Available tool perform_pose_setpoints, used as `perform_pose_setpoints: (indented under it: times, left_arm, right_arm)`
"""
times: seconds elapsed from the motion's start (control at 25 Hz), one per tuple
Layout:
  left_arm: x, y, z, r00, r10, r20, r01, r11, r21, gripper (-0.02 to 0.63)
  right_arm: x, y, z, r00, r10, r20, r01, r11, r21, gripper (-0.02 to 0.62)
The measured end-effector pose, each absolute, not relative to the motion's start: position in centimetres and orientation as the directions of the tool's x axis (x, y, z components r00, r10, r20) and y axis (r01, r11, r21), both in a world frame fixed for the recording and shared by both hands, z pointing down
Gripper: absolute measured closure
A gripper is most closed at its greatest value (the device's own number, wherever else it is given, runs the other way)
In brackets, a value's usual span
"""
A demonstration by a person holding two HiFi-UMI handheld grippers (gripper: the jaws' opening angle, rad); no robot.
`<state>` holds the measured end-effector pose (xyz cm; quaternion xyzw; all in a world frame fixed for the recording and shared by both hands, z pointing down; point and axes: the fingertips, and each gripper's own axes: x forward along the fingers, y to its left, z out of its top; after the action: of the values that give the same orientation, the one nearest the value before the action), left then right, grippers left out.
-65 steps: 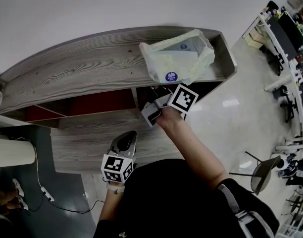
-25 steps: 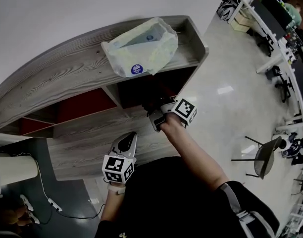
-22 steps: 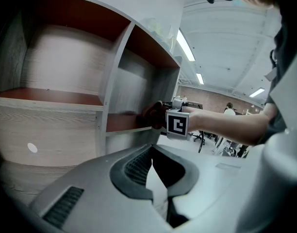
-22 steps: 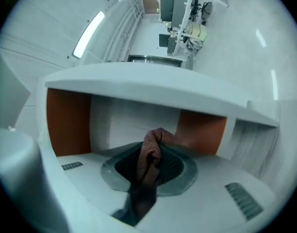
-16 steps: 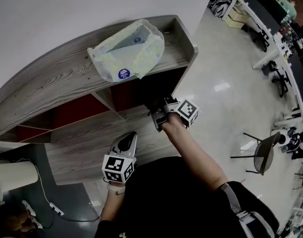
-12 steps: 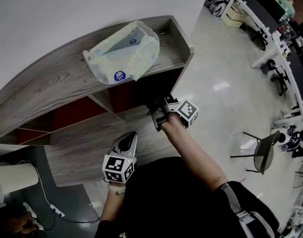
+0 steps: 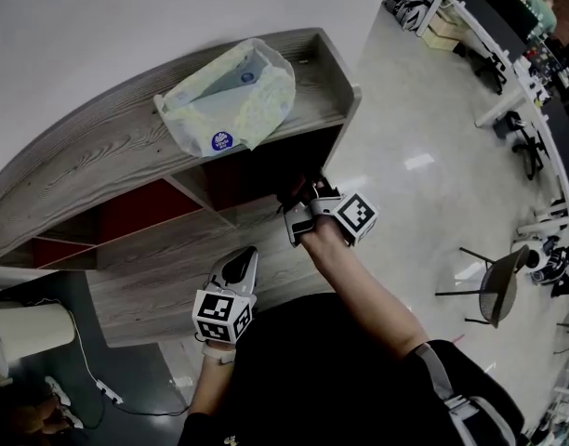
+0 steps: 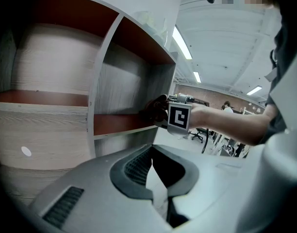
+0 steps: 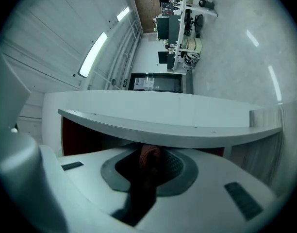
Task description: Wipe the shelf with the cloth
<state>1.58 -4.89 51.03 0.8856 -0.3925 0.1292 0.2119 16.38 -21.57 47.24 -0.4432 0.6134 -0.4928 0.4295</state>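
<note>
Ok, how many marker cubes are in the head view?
2: one on the left gripper, near the person's body; one on the right gripper, at the shelf. None seems hidden.

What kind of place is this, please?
Probably an open-plan office or lab: rows of desks with monitors, a chair on a glossy floor, and a wood-grain shelf unit against the wall.

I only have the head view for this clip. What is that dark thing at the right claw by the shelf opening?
Observer: It is the cloth. The right gripper view shows the right claw shut on a dark reddish fold of it.
Reviewer: Is the left claw carrying anything?
Observer: No. The left gripper view shows the left claw shut and empty.
Reviewer: Where is the cloth on the shelf?
Observer: In the left gripper view it sits at the front edge of a red board inside the shelf.
</note>
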Motion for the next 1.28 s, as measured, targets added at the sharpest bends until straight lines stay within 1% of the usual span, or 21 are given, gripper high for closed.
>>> perform_pose_setpoints:
  times: [0.4, 0.56, 0.8, 1.04, 1.28]
  left_arm:
    - [0.7, -4.1, 51.3, 0.644, -0.649, 0.405, -0.762, -0.588, 0.271, 0.601]
    - [0.5, -4.2, 51.2, 0.643, -0.651, 0.403, -0.763, -0.587, 0.269, 0.601]
    - [0.1, -4.4, 51.1, 0.637, -0.657, 0.403, -0.769, -0.582, 0.265, 0.600]
    - [-1.0, -4.9, 51.2, 0.613, -0.676, 0.409, -0.788, -0.555, 0.265, 0.600]
    - [-1.9, -5.5, 51.4, 0.592, -0.690, 0.418, -0.805, -0.531, 0.264, 0.600]
  right_arm:
    - [16.4, -20.2, 38.6, -0.210, -0.952, -0.222, -0.133, 0.253, -0.958, 0.548]
    - [16.3, -19.8, 35.5, -0.201, -0.936, -0.289, -0.116, 0.316, -0.942, 0.548]
    - [16.1, -20.7, 31.9, -0.204, -0.905, -0.374, -0.127, 0.403, -0.906, 0.548]
    - [15.9, -23.2, 31.8, -0.181, -0.906, -0.384, -0.073, 0.401, -0.913, 0.549]
    - [15.8, -25.6, 33.4, -0.155, -0.917, -0.369, -0.082, 0.384, -0.920, 0.549]
